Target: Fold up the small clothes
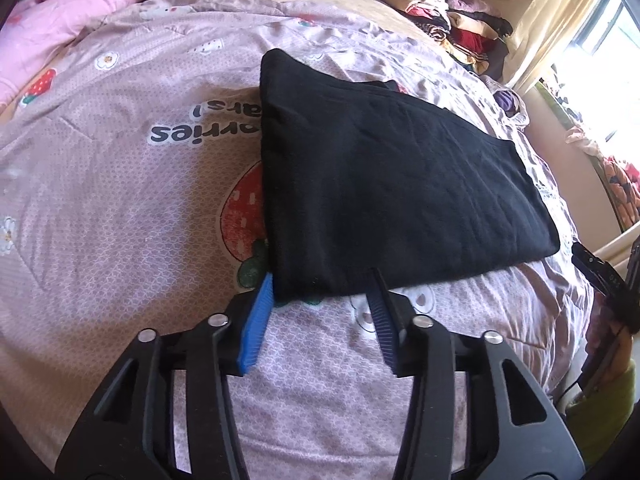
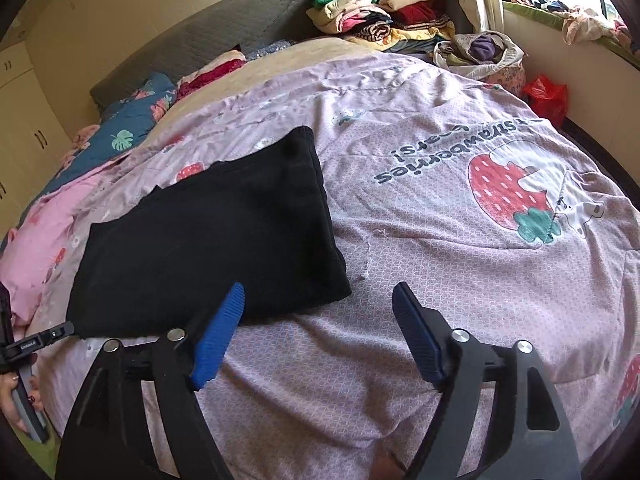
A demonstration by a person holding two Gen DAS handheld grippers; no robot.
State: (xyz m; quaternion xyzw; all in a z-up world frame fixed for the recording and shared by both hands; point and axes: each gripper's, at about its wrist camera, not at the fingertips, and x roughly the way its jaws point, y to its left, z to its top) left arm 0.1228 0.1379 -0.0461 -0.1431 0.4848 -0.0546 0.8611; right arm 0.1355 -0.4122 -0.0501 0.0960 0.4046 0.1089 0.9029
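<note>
Covering the bed, a pink strawberry-print quilt (image 2: 460, 240) carries a flat, folded black garment (image 1: 384, 184) near its near edge. Left gripper (image 1: 320, 300) and right gripper (image 2: 318, 312) fingers spread, empty.

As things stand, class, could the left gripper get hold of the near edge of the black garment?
Probably yes. The left gripper is open, its fingertips at the near edge of the black garment, which lies flat on the pink quilt; nothing lies between them.
</note>
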